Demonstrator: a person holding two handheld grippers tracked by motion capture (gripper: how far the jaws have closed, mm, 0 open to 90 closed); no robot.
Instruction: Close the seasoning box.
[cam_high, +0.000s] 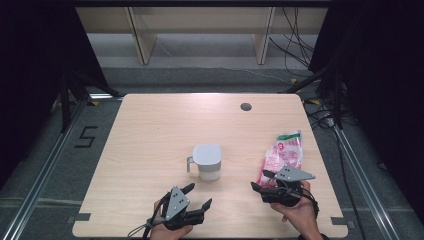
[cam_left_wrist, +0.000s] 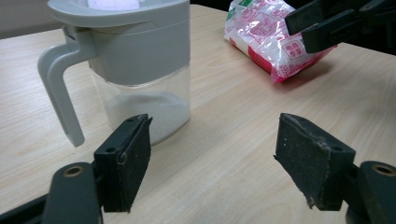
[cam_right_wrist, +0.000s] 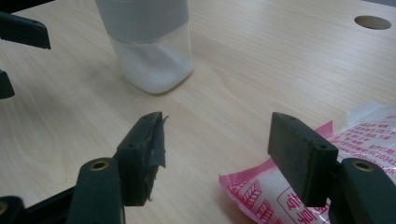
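1. Left gripper is being held at about 7 o'clock on the table, its jaws standing apart with nothing between them; the jug is sitting just past its tips, toward 1 o'clock from it.
2. Seen in the left gripper view, the jug is being shown upright, with its grey handle turned to 9 o'clock of that picture and a white powder lying in its clear base; the handle side is judged the nearer reach for this hand.
3. At the table's middle, the jug's lid is being seen from above in the high view, which hides the powder that both gripper views reveal.
4. Right gripper is being held at about 5 o'clock on the table, its jaws parted and empty, with the pink bag lying just beyond, toward 1 o'clock.
5. The bag's long axis is running from 7 o'clock to 1 o'clock, its near end beside this gripper's right jaw in the right gripper view, so the right hand is judged nearer for taking it.
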